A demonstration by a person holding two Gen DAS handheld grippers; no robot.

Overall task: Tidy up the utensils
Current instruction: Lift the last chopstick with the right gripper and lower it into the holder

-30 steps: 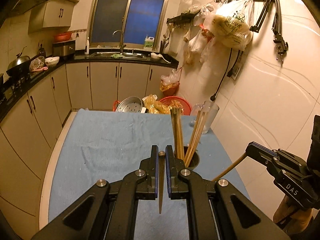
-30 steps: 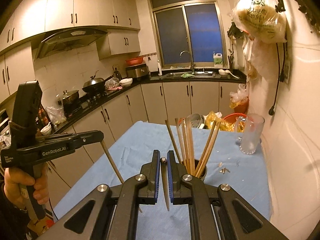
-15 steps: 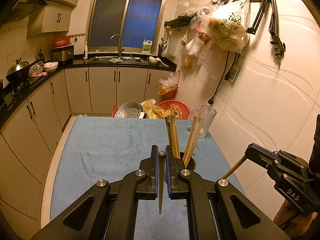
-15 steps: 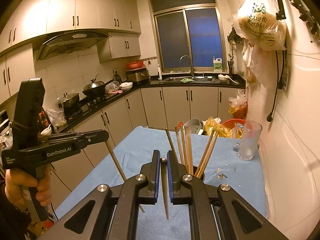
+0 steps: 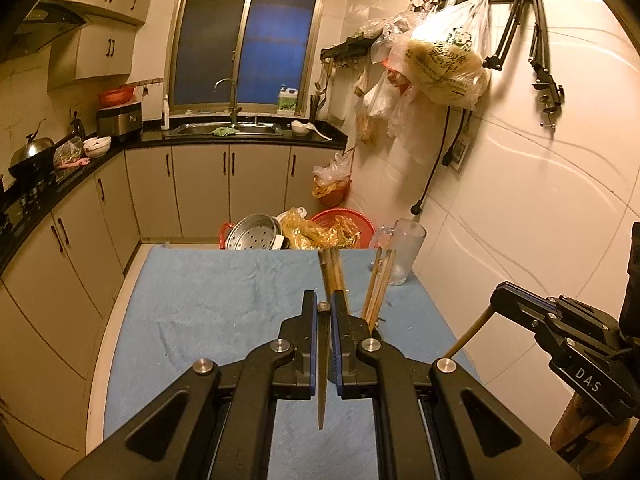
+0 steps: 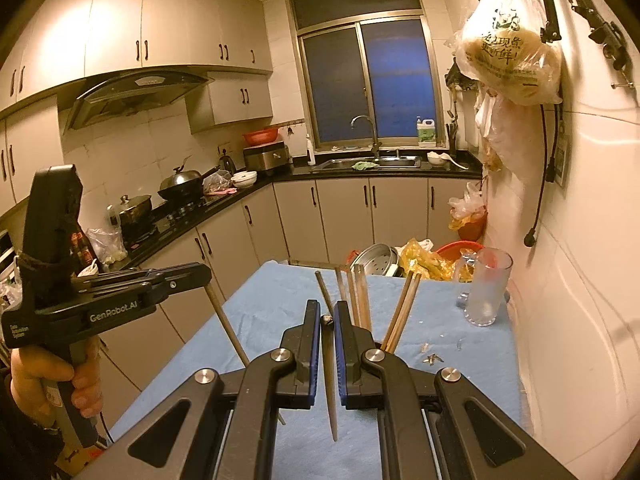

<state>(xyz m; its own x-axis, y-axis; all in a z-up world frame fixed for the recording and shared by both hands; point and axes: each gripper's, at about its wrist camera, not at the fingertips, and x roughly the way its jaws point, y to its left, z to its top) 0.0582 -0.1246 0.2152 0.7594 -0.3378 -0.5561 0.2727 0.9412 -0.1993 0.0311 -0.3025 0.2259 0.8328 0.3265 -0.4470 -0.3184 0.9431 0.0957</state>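
My left gripper (image 5: 322, 307) is shut on a wooden chopstick (image 5: 321, 376) that hangs tip-down between its jaws, above the blue table cloth (image 5: 224, 300). My right gripper (image 6: 327, 317) is shut on another chopstick (image 6: 330, 384), also tip-down. Several chopsticks (image 6: 356, 300) stand in a dark holder whose rim (image 6: 378, 345) peeks out just behind my right fingers; it is mostly hidden. The same bundle (image 5: 378, 284) shows in the left wrist view. The left gripper (image 6: 200, 276) shows at the left of the right wrist view, the right gripper (image 5: 496, 300) at the right of the left view.
A glass mug (image 6: 486, 288) stands on the cloth by the white wall. Small scraps (image 6: 432, 357) lie on the cloth near it. Past the table's far edge sit a steamer pot (image 5: 252, 232), yellow bags and a red basket (image 5: 344, 220). Kitchen cabinets run along the left.
Both grippers have risen and tilted up a little with their chopsticks; the holder and bundle sit lower and nearer my fingers in both views. Both stay shut.
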